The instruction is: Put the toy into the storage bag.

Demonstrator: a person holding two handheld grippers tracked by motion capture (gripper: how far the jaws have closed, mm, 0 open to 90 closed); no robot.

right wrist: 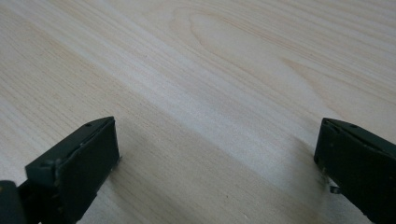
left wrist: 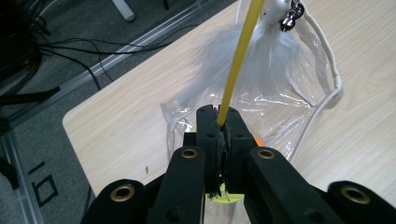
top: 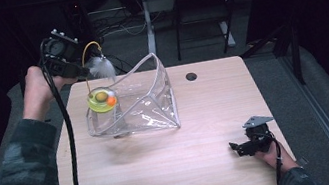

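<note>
A cat toy has a yellow-green round base (top: 99,101) with an orange ball (top: 112,101), a yellow wire (left wrist: 240,56) and a white feather (top: 102,68) with small bells (left wrist: 289,21). Its base hangs at the left mouth of a clear plastic bag (top: 146,100) that lies open on the wooden table (top: 176,171). My left gripper (top: 84,72) is above the table's far left corner, shut on the yellow wire just above the base; in the left gripper view its jaws (left wrist: 223,122) pinch the wire. My right gripper (top: 236,148) rests at the table's near right, open, with bare wood between its jaws (right wrist: 217,154).
A round cable hole (top: 191,76) sits in the table's far edge. Behind the table are desk legs and cables on the floor (top: 152,28). The left gripper's cable (top: 70,138) hangs down along the table's left side.
</note>
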